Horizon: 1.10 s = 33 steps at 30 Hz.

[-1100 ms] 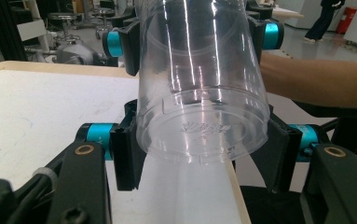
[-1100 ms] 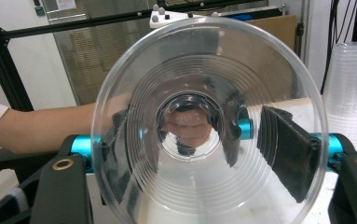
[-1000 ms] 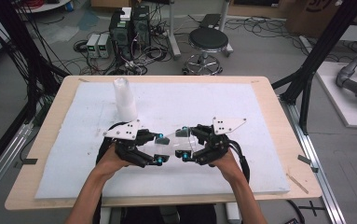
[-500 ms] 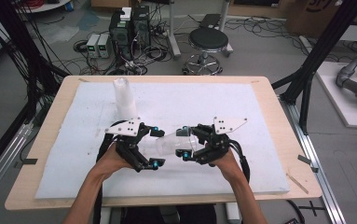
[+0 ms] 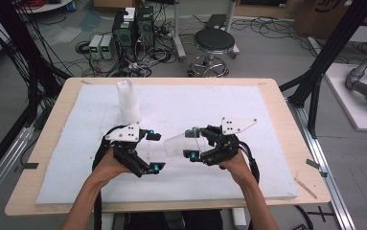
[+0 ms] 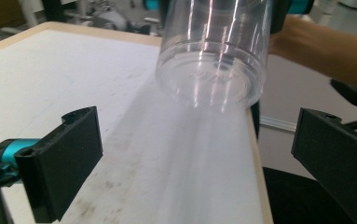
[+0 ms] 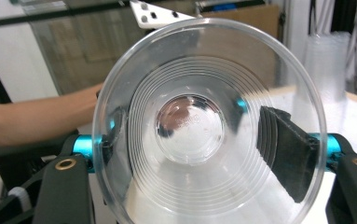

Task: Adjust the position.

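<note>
A clear plastic cup (image 5: 175, 144) lies on its side in the air, with my right gripper (image 5: 191, 143) shut on it near the rim. In the right gripper view I look into the cup's mouth (image 7: 190, 60), and the right gripper (image 7: 199, 135) presses its pads on both sides. My left gripper (image 5: 156, 152) is open a little to the left of the cup's base. Its jaws have just been opening, with nothing between them. The left gripper view has the cup's base (image 6: 213, 51) ahead of the left gripper (image 6: 199, 135).
A stack of clear cups (image 5: 128, 100) stands upright at the back left of the white foam mat (image 5: 229, 105), and also appears in the right gripper view (image 7: 325, 65). The wooden table edge (image 5: 296, 143) runs along the right. A stool (image 5: 214, 43) stands beyond the table.
The left gripper's jaws have spread wide and it has drawn back to the left, away from the cup's base. The right gripper keeps the cup in the same place.
</note>
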{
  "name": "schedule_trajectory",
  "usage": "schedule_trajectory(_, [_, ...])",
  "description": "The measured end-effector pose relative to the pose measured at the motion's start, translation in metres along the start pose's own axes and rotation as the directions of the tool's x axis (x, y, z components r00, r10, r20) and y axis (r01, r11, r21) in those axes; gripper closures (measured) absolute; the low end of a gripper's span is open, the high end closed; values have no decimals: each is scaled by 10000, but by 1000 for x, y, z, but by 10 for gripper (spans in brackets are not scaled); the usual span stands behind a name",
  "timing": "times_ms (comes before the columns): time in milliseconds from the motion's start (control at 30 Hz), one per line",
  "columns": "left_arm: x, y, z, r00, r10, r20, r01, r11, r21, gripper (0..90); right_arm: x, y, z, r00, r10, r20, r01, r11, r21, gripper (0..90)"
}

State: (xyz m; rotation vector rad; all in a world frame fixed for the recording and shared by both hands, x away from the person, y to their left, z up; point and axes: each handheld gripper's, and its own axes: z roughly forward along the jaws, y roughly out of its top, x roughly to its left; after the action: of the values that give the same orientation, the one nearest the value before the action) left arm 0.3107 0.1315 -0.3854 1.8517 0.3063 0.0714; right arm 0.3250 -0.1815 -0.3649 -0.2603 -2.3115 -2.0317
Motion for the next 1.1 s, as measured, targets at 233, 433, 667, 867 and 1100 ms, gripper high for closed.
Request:
schedule_trajectory(233, [3, -12, -11, 9871, -322, -1567, 401, 9981, 475, 18, -4, 9, 0, 9953, -13, 966, -141, 9873, 1581, 306])
schedule_trajectory(433, [6, -32, -22, 9647, -761, -2522, 895, 9951, 420, 17, -12, 19, 0, 9796, 88, 2005, -650, 9592, 2752, 306])
schedule_trajectory(667, [8, -60, -35, 9213, -1363, -3643, 1494, 9887, 81, 17, -19, 28, 2, 9669, 53, 2553, -1056, 9185, 3812, 306])
schedule_trajectory(867, [6, -76, -47, 8678, -1838, -4617, 1797, 9823, -533, 17, -27, 39, 8, 9502, -52, 3117, -1495, 8697, 4703, 312])
schedule_trajectory(1100, [6, -92, -53, 8356, -2096, -5078, 1789, 9778, -1093, 17, -38, 46, 17, 9365, -6, 3507, -2009, 8187, 5380, 311])
